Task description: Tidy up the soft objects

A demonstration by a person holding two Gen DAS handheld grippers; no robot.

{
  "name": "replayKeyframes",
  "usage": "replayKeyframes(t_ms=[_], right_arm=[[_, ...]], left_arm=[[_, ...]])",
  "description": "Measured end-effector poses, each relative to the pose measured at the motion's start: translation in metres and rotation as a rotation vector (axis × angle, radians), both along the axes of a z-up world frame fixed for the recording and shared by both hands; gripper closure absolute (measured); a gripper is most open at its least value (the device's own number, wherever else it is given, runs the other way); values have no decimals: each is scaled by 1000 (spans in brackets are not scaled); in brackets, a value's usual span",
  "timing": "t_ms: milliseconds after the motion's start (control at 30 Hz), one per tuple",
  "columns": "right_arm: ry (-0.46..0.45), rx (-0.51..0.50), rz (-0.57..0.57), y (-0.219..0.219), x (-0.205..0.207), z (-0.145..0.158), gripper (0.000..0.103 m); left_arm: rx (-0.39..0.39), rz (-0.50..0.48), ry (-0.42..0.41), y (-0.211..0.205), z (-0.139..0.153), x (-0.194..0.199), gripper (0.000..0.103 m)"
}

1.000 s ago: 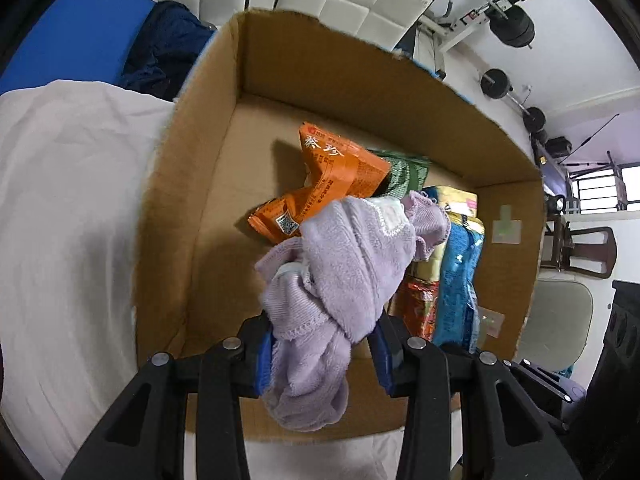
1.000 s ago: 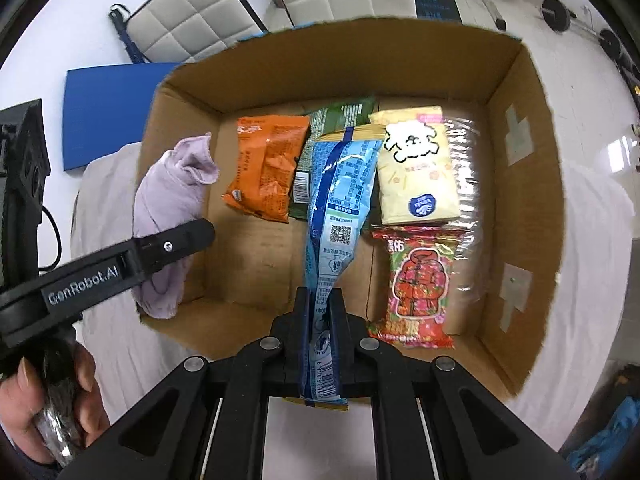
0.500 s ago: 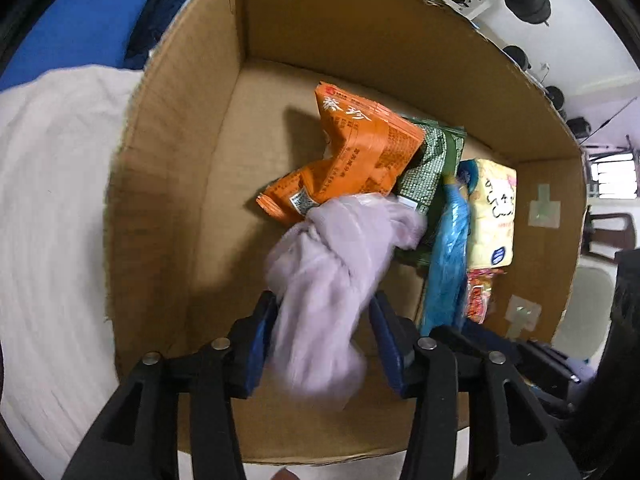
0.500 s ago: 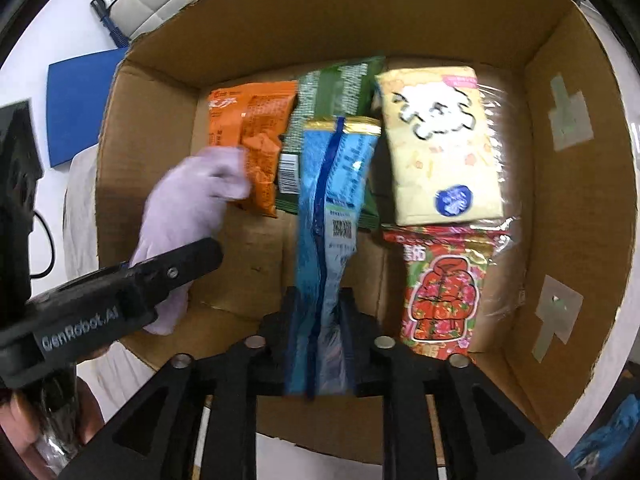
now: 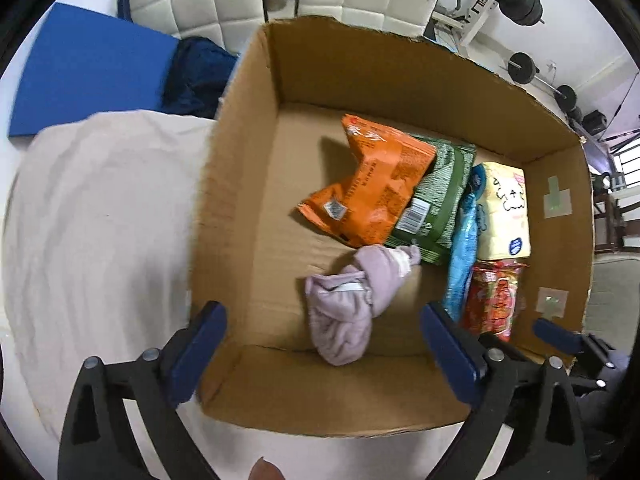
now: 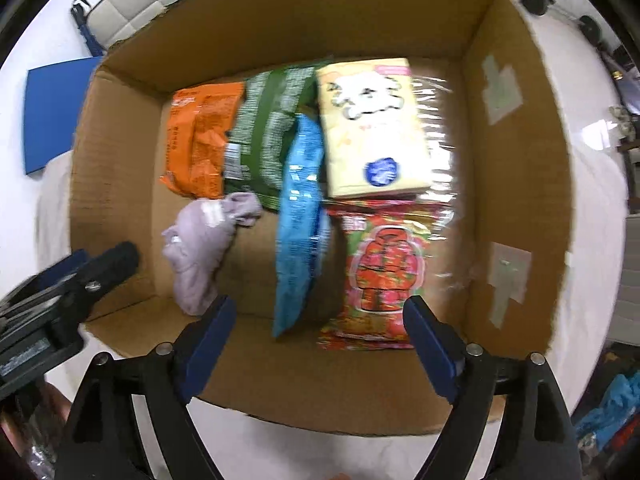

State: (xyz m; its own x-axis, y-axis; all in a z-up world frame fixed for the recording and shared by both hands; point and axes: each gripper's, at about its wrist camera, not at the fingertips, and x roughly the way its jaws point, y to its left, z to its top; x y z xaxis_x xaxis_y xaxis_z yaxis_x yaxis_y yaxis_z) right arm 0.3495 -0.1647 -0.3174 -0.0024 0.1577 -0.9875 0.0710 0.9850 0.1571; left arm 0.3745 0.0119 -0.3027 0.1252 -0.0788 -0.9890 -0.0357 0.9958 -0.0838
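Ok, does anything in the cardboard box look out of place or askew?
Yes. The blue snack bag stands on its edge between the other packets instead of lying flat, and the lilac cloth lies bunched and knotted on the box floor.

One cardboard box is seen. Five snack packets and one lilac cloth are counted inside it.

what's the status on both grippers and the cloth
Left gripper open, empty. Right gripper open, empty. Cloth lies in box beside blue packet. Nothing in the way.
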Motion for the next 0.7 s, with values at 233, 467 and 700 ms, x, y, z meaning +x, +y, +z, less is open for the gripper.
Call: replayKeyframes(t_ms=[233, 467, 700], right_arm=[[-71, -113, -17, -3, -26, 9, 0], [-117, -100, -40, -8, -42, 39, 0], [-199, -73, -63, -9, -58, 99, 0]], left_arm=[[14, -2, -50, 4, 11, -12, 4], [35, -23, -145, 4, 52, -30, 4], [14, -30, -251, 0, 112, -67, 4]])
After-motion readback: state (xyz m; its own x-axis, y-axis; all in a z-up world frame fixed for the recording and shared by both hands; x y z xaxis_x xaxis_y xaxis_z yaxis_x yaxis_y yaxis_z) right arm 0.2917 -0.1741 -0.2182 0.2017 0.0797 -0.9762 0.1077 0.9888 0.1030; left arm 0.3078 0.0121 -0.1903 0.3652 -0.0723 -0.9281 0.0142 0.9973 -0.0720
